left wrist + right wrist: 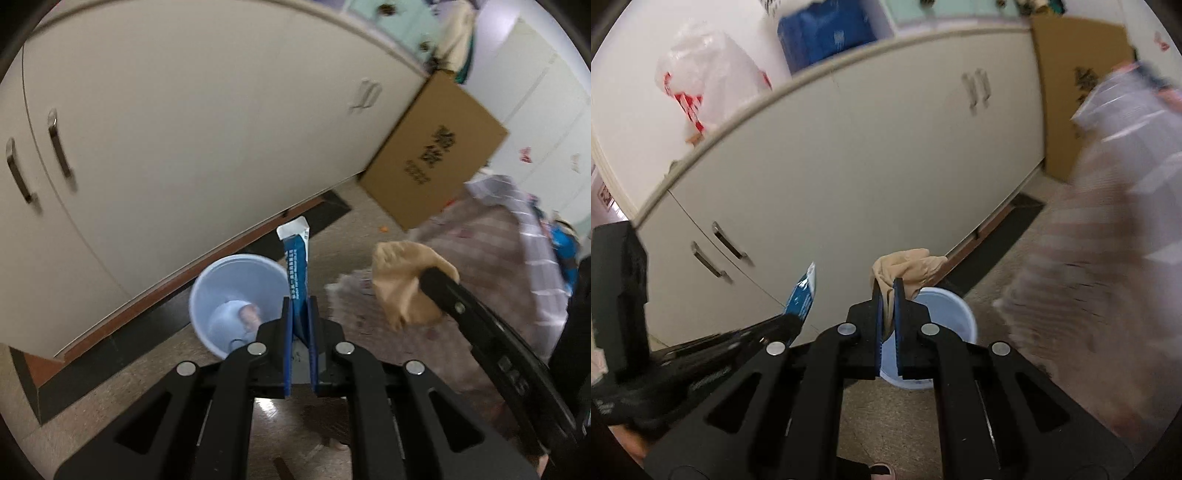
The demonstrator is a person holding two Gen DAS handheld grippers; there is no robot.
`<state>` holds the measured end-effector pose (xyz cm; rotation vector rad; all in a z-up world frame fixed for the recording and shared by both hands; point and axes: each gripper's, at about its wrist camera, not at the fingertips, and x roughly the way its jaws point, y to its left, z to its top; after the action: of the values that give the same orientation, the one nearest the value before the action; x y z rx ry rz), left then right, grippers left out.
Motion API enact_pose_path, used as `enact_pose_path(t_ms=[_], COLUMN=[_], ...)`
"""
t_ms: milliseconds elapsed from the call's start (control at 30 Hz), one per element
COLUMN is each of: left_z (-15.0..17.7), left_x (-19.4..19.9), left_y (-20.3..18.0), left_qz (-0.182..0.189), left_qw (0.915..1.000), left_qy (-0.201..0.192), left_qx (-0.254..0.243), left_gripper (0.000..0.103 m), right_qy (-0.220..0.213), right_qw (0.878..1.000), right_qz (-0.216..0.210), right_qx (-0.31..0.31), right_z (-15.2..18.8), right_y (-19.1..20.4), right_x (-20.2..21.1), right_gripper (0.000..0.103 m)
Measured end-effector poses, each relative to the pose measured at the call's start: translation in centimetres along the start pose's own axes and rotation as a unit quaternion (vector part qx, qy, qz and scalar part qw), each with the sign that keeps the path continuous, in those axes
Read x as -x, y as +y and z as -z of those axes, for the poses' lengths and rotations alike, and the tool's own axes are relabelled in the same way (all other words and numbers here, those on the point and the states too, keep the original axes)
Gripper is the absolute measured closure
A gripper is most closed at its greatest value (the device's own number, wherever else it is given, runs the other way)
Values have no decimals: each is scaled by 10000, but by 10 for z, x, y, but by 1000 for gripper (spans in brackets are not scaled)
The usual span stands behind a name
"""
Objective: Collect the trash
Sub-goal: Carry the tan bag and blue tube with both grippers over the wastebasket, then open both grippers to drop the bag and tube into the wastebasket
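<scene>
Both grippers tilt down toward the floor, side by side. The left gripper [300, 299] is clamped on a blue and white sachet [297, 258] that sticks up past its tips. The right gripper [888, 284] pinches a crumpled tan wad [905, 269]. A white paper cup [236, 295] stands on the floor just below them, near the cabinet [184, 129].
</scene>
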<state>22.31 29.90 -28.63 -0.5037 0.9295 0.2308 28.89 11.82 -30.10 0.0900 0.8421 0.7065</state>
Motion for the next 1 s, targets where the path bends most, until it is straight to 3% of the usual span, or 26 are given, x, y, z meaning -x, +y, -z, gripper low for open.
enact_pose_path(t_ms=[33,67,100,167,300,467,800,833,867,900,1000], left_z=[-3,-5,-8,-10,-11,-9,-26,-29,-30,-31,-29], left_x=[-7,-12,-18,-28,-53,-73,-68,-68,-67,-63,-39], left_y=[6,10,14,18,27,24,4,2,1,0,-4], left_qz=[-34,-57,-104,-171,-247,-254,-185,-205,-258,-319,-300], left_qw=[10000,9999,9998,9996,9989,9982,9991,9991,9988,9988,9995], left_qy=[42,71,114,159,352,518,375,379,405,371,86], left_qx=[56,81,108,151,201,162,-8,4,31,91,84], left_gripper=[96,96,96,96,96,96,93,78,49,40,38], right_qy=[131,237,297,344,458,345,-365,-398,-430,-452,-503], right_qw=[9999,9997,9995,9993,9986,9964,9842,9840,9841,9844,9856], right_qz=[45,68,84,122,225,751,1413,1427,1432,1425,1366], right_qx=[-6,-27,-50,-103,-108,198,1004,992,958,933,859], right_z=[-1,-1,-1,1,6,12,13,13,12,12,9], right_y=[-1,-3,-5,-8,-13,-7,7,8,8,8,9], right_x=[-18,-33,-41,-54,-67,-55,-12,-8,-3,0,14], right_gripper=[95,85,65,50,50,48,45,45,45,45,45])
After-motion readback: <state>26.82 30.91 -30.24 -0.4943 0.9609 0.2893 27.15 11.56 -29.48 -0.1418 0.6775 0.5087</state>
